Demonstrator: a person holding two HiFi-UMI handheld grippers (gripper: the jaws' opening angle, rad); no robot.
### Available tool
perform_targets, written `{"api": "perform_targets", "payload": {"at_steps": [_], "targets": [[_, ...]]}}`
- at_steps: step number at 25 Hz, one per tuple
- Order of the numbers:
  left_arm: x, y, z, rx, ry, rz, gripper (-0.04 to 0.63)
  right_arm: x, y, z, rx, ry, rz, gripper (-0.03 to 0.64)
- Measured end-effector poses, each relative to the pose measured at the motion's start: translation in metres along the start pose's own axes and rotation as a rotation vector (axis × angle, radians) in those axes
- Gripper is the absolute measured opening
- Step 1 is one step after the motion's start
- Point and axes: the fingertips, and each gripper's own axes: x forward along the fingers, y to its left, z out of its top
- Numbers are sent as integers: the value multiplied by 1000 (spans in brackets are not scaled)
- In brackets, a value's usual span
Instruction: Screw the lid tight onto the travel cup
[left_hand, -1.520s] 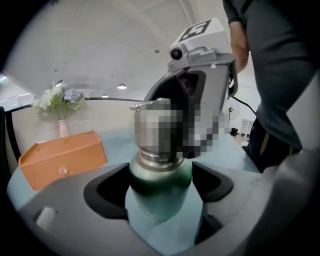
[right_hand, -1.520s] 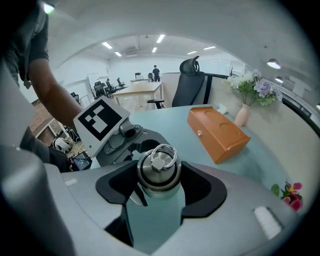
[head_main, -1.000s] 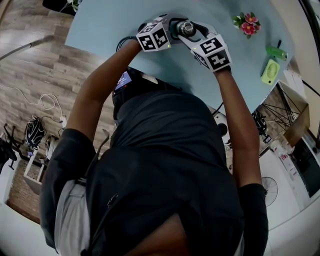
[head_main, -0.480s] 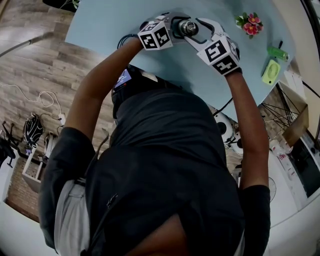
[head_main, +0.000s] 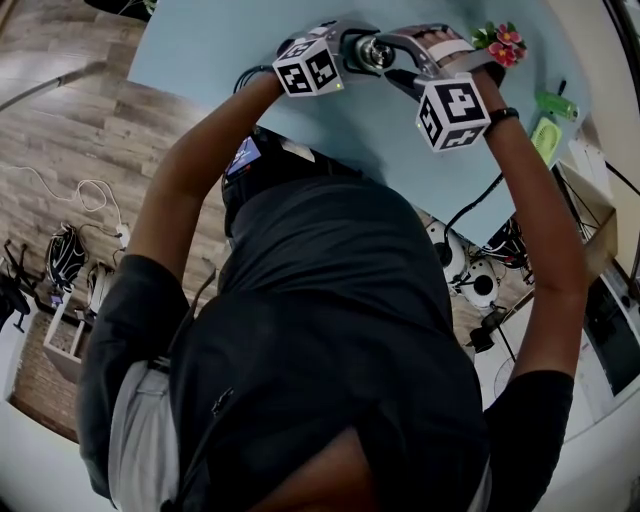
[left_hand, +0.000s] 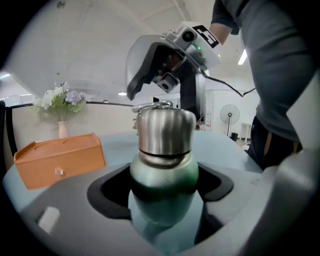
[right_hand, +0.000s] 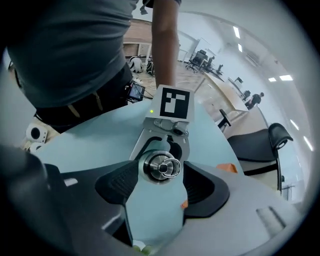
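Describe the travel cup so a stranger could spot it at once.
On the pale blue table, find the left gripper. The travel cup stands upright between its fingers: a rounded green body under a shiny steel lid, unlike the orange box nearby.

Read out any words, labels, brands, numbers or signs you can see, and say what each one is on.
No readable words, numbers or brands in any view.
The marker cube on the left claw and the marker cube on the right claw: black-and-white square patterns only, no letters.
On the travel cup and lid: no print visible.
The lit screen at the person's waist: too small to read.
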Motion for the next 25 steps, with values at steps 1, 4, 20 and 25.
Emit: {"api": "perform_targets", "payload": {"at_steps": [1, 4, 20, 25], "targets": [[0, 0, 0, 0, 0, 0, 425, 1, 0, 1, -26, -4, 19, 272], [-1, 1, -1, 1, -3, 0, 425, 6, -1, 4, -117, -1, 72, 270], [-4, 1, 1, 0, -14, 3, 425, 7, -6, -1, -164, -14, 296, 244], [-3, 1, 2, 0, -15, 4, 425, 10, -4, -2, -161, -16, 324, 244]]}}
